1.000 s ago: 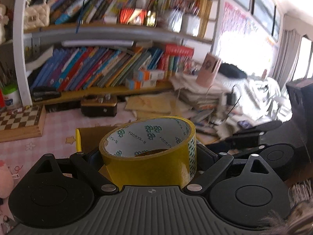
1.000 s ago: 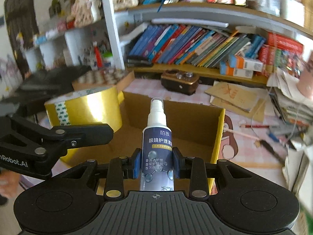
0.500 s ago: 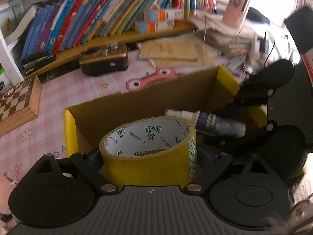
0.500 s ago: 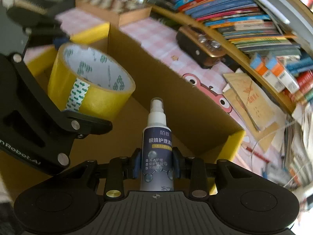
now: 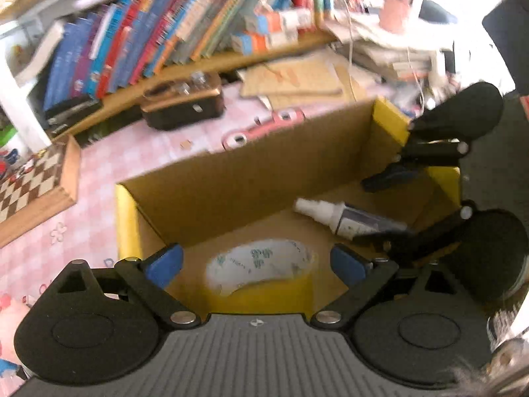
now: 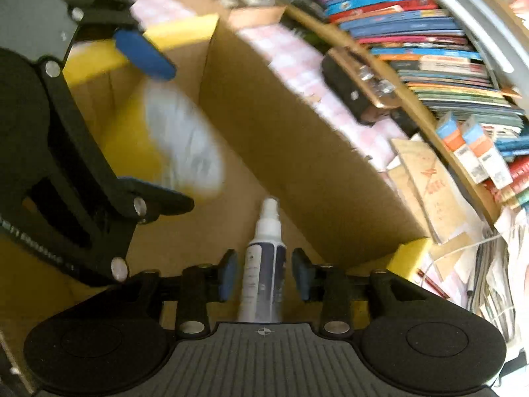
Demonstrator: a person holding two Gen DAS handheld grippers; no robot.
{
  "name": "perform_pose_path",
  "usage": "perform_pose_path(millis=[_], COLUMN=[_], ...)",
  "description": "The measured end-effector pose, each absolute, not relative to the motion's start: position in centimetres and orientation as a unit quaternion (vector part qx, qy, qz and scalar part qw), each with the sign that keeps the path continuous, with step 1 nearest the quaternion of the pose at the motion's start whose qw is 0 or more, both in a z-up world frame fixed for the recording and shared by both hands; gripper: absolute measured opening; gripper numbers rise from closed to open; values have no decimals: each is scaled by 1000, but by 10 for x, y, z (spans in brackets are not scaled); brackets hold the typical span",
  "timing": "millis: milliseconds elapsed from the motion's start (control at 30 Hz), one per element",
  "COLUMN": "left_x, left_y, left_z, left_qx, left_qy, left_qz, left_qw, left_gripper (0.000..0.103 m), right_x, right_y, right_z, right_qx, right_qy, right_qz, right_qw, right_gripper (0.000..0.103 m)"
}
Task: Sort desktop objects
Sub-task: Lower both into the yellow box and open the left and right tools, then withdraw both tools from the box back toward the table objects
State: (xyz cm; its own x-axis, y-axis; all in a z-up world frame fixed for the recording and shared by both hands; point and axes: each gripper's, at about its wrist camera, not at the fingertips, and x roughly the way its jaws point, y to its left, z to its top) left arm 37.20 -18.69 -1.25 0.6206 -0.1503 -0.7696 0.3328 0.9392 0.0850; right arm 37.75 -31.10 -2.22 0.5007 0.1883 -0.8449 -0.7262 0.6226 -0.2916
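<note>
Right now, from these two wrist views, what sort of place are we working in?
Most likely a home study desk, cluttered rather than a lab. A long shelf of upright books runs behind, a wooden chessboard sits on a pink checked tablecloth, and loose papers are piled up beside the cardboard box.

Your desk [image 5: 109, 178] wore a pink checked cover | on it sat a cardboard box [image 5: 251, 178], chessboard [image 5: 29, 182], brown case [image 5: 185, 102], loose papers [image 5: 297, 79].
</note>
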Motion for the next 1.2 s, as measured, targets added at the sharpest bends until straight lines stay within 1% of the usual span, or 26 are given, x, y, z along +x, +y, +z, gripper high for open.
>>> perform_pose_path(millis=[33,100,167,200,233,300,400,600,667,833,1200], left_x=[369,362,353,348,341,329,310,272,259,227,162], left_y=[-184,-178,-170,-167,-163,-157,-150,-133,-126,-112,-83], left_z=[-8,2,12,18,24,35,50,70,73,73,57], left_qx=[101,87,70,61,51,34,22,-4,-17,-39,-71], left_qy=[404,384,363,352,340,318,285,237,227,206,192], left_qz=[-132,-123,-112,-106,-99,-87,-73,-41,-32,-18,7], left_qw=[900,911,922,928,934,944,956,971,973,978,979], left_gripper=[97,98,99,100,101,103,103,103,103,103,103], right_x=[375,372,367,365,361,354,339,307,294,268,215], right_y=[-316,-323,-334,-338,-343,-350,-358,-366,-368,-369,-369], right_z=[-15,-1,13,20,27,38,53,70,75,80,65], right_qx=[-311,-276,-236,-218,-200,-168,-138,-100,-92,-72,-18], right_qy=[403,392,375,364,353,335,301,252,237,209,214], right_qz=[283,280,267,257,247,235,219,204,197,175,94], right_qw=[813,832,856,868,880,897,918,941,947,959,972], right_gripper=[53,57,66,74,78,81,88,92,95,98,100])
